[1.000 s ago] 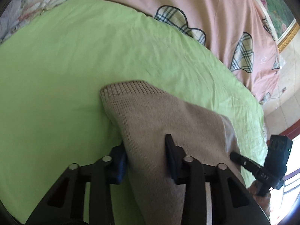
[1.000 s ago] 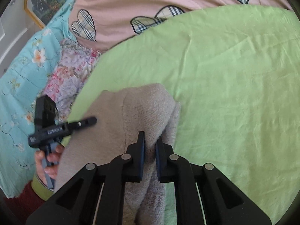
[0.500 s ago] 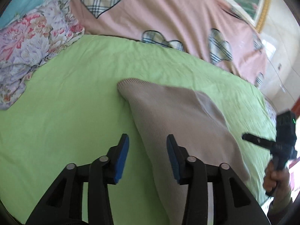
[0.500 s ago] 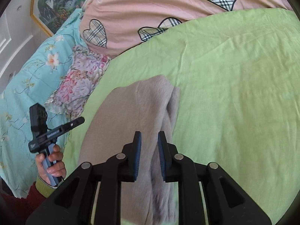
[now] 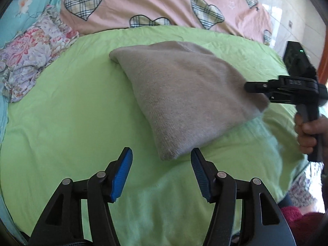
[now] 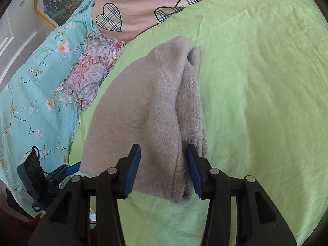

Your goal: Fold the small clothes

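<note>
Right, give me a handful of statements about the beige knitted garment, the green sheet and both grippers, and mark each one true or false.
1. The beige knitted garment lies folded on the light green bed sheet. True.
2. The left gripper is clamped on the garment. False: its jaws stand open and clear of the cloth.
3. The right gripper is open, its blue pads either side of the garment's near edge. True.
4. A pink cover with plaid hearts lies beyond the green sheet. True.
5. The garment is bright red. False: it is beige.
6. A floral pillow sits on top of the garment. False: it lies beside the sheet, apart from the garment.
</note>
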Tool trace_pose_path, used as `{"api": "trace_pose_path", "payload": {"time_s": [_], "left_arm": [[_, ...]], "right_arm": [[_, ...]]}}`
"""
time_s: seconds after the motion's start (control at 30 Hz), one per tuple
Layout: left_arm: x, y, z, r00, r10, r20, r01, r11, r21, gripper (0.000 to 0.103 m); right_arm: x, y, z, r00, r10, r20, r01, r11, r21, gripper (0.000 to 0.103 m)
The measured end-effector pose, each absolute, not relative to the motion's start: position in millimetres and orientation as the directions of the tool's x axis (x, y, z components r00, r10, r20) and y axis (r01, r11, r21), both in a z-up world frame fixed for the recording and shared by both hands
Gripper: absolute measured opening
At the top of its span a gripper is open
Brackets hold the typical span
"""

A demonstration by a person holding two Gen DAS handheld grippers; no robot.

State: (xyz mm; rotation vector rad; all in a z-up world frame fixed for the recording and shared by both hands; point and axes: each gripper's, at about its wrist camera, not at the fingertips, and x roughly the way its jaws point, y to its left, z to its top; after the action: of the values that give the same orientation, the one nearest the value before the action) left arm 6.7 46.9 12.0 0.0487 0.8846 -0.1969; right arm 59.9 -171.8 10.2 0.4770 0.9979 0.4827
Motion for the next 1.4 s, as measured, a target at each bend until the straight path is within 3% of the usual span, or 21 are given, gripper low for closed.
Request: {"api": "trace_pose_path", "payload": {"time_s": [0.1, 0.17, 0.23, 0.27, 0.37, 0.5, 0.57, 0.6, 0.63, 0.8, 1.03, 1.4], "left_arm": [[18, 50, 4, 0.622, -0.119, -0.774, 0.129, 0.990, -0.049, 0.059], [23, 52, -3, 0.606, -0.103, -0.789, 0.093, 0.994, -0.058, 0.052], [26, 59, -6, 0.592, -0.132, -0.795, 0.062, 0.991, -0.118, 0.045], [23, 60, -4, 0.594, -0.147, -0.791, 0.050, 0.988, -0.146, 0.040], [21, 54, -2, 0.607, -0.112, -0.787, 0.056, 0.994, -0.099, 0.039], [18, 50, 2, 0.618, -0.099, -0.780, 0.055, 0.995, -0.083, 0.036], [20, 51, -2, 0.607, -0.104, -0.788, 0.054, 0.995, -0.090, 0.030], [22, 52, -5, 0.591, -0.110, -0.799, 0.052, 0.994, -0.098, 0.024], [23, 54, -6, 0.581, -0.117, -0.805, 0.050, 0.993, -0.108, 0.022], [20, 46, 4, 0.581, -0.133, -0.803, 0.074, 0.991, -0.110, 0.010], [28, 51, -9, 0.503, -0.187, -0.844, 0.028, 0.979, -0.200, 0.008], [22, 50, -10, 0.481, -0.204, -0.852, 0.068, 0.978, -0.196, 0.007]], "right_arm": [[63, -168, 11, 0.461, 0.592, -0.661, -0.179, 0.791, 0.585, 0.046], [69, -165, 6, 0.450, 0.599, -0.662, -0.180, 0.788, 0.589, 0.040], [73, -165, 3, 0.447, 0.608, -0.656, -0.173, 0.778, 0.604, 0.014], [76, -166, 3, 0.444, 0.622, -0.645, -0.173, 0.766, 0.620, 0.012], [82, -170, 6, 0.443, 0.660, -0.607, -0.193, 0.732, 0.654, 0.013], [97, -179, -5, 0.429, 0.681, -0.594, -0.142, 0.700, 0.700, 0.027], [103, -179, -12, 0.409, 0.709, -0.574, -0.135, 0.670, 0.730, 0.028], [105, -177, -12, 0.407, 0.712, -0.573, -0.138, 0.668, 0.731, 0.023], [105, -176, -9, 0.413, 0.704, -0.577, -0.145, 0.677, 0.722, 0.012], [81, -187, 67, 0.558, 0.678, -0.479, -0.287, 0.699, 0.655, 0.012], [100, -185, 13, 0.464, 0.560, -0.687, -0.214, 0.823, 0.526, 0.012], [97, -168, -7, 0.482, 0.474, -0.737, -0.254, 0.881, 0.400, 0.013]]}}
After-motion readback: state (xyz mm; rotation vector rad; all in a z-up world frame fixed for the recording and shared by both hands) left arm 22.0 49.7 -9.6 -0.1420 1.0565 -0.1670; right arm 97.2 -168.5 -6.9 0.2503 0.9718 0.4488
